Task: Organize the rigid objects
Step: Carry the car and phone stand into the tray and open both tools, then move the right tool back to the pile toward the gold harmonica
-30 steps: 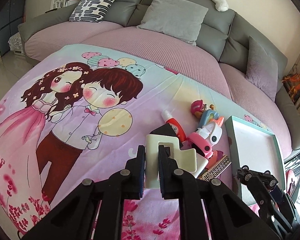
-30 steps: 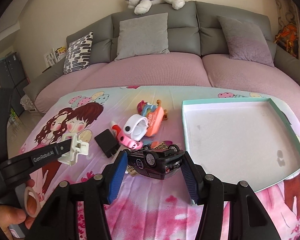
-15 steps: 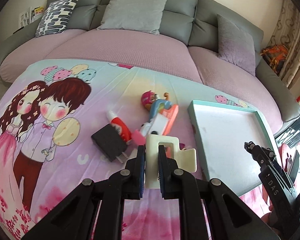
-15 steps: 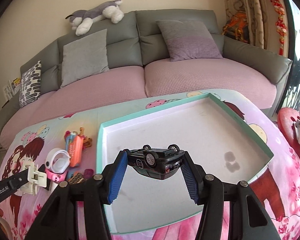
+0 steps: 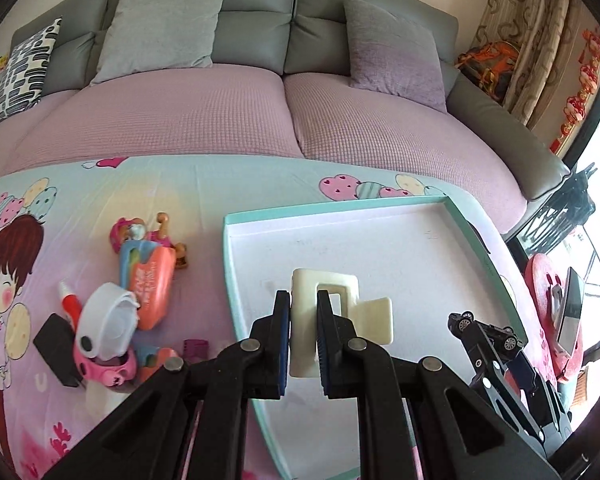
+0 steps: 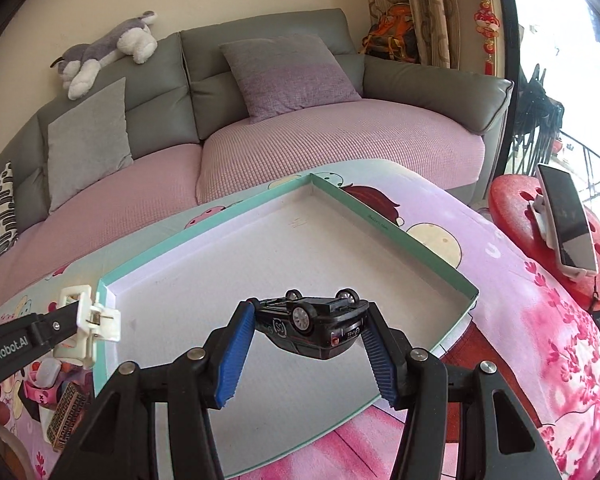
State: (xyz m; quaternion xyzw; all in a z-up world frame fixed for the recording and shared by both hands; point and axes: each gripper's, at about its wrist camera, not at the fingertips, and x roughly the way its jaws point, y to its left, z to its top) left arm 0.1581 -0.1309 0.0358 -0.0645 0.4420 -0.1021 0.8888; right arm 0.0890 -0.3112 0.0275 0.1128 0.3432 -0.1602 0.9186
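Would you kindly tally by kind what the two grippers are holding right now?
White plastic clip, in left gripper: 1
Black toy car, in right gripper: 1
Total: 2

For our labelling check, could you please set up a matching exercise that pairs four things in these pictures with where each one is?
Things:
1. toy car
2. white clip
3. phone
4. plush dog

Places:
A. on top of the sofa back
B. on the red stool
C. in the left gripper, over the tray
D. upside down in the right gripper, over the tray

Pairs: 1-D, 2-C, 3-B, 4-A
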